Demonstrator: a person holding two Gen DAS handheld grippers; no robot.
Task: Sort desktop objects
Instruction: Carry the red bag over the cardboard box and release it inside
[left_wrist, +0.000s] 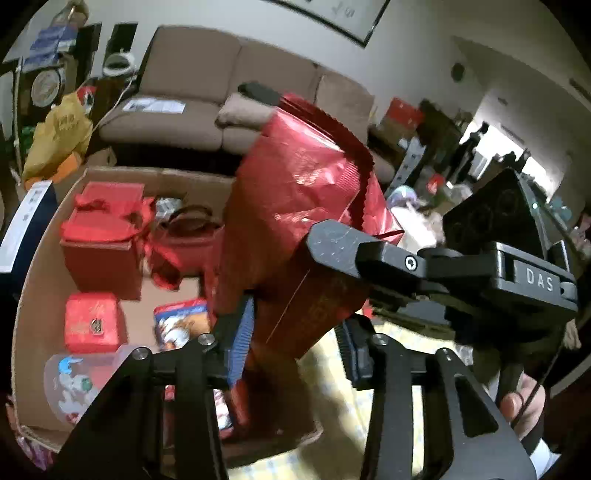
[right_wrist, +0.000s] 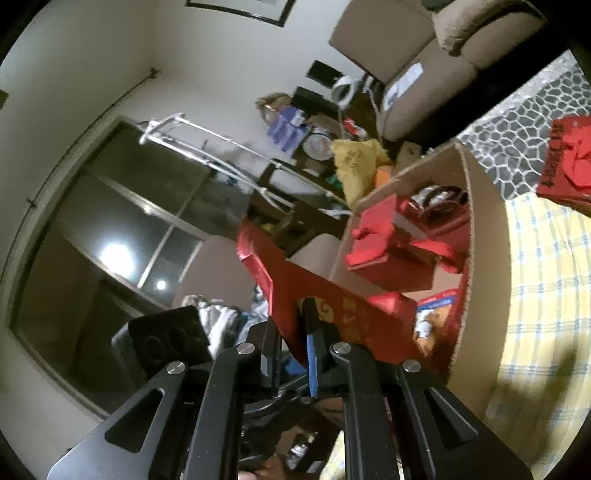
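The left gripper (left_wrist: 295, 332) has its fingers wide apart, and the red foil bag (left_wrist: 295, 206) stands between them, its lower end not clearly pressed by either pad. The right gripper (right_wrist: 291, 343) is closed tight on the same bag (right_wrist: 354, 317) (its blue pad (right_wrist: 313, 365) lies flat against the foil). Beyond both fingertips sits the cardboard box (left_wrist: 40, 280), holding red gift boxes (left_wrist: 103, 236).

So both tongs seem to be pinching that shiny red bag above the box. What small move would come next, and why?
Probably lower the red bag a little into the cardboard box before letting go. The right tongs pinch its edge, the left tongs appear to straddle its lower end, and it hangs over the box, where other red packages already lie.
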